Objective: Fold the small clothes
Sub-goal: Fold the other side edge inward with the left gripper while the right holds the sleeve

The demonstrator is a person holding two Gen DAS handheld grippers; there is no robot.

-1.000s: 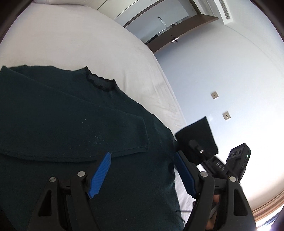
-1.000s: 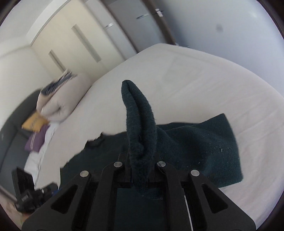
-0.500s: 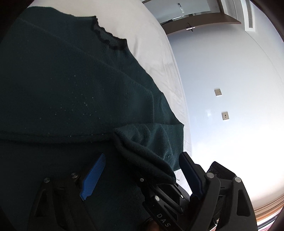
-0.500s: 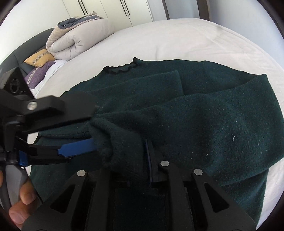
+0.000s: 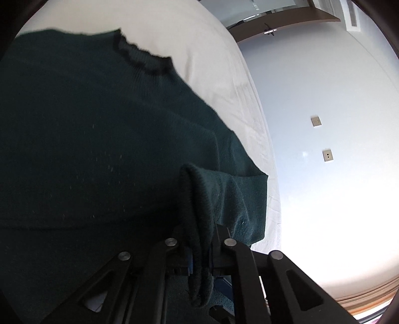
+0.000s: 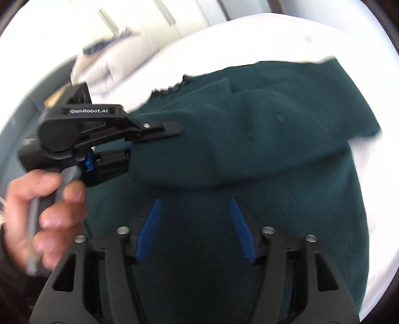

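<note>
A dark green knitted sweater lies on the white bed, its frilled neck towards the far side. My left gripper is shut on the cuff of the right sleeve, which is folded across the body. In the right wrist view the left gripper shows at the left, held by a hand, pinching the sleeve. My right gripper is open and empty just above the sweater's body.
A folded duvet and pillows lie at the head of the bed. Wardrobe doors stand behind. A pale wall with two sockets runs along the bed's right edge.
The right gripper has let go of the sleeve cuff and opened. The left gripper has shut on that cuff. The sleeve now lies across the sweater's body.
</note>
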